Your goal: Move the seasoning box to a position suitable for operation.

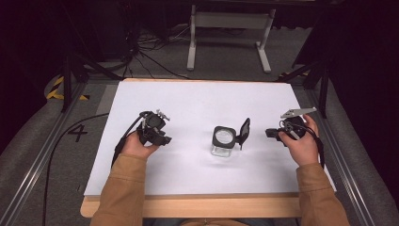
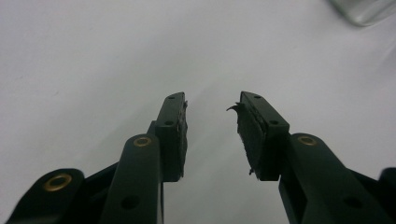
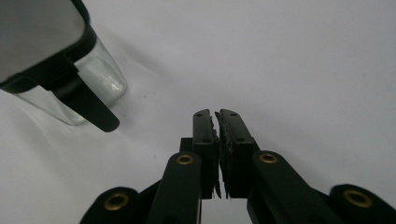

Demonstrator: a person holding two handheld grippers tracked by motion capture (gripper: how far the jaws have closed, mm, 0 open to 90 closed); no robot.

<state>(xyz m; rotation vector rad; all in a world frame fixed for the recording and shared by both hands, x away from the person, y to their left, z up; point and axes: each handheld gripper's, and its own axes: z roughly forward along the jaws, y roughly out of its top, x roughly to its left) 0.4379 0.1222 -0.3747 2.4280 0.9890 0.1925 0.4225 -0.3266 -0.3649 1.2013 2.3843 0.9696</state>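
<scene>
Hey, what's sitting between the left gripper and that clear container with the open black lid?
Nothing: in the high view, bare white table separates the left gripper from the clear container.

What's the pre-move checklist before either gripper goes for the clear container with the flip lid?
1. Left gripper jaws open, nothing between them: ok.
2. Right gripper jaws open enough to grasp: not ok, they stand shut and hold nothing.
3. Clear container upright on the white table sheet, between the two grippers and touched by neither: ok.
4. Black lid open: ok, it stands up at the container's right side.
5. Path from each gripper to the container free of other things: ok.
6. Anything inside the container: cannot tell.
</scene>
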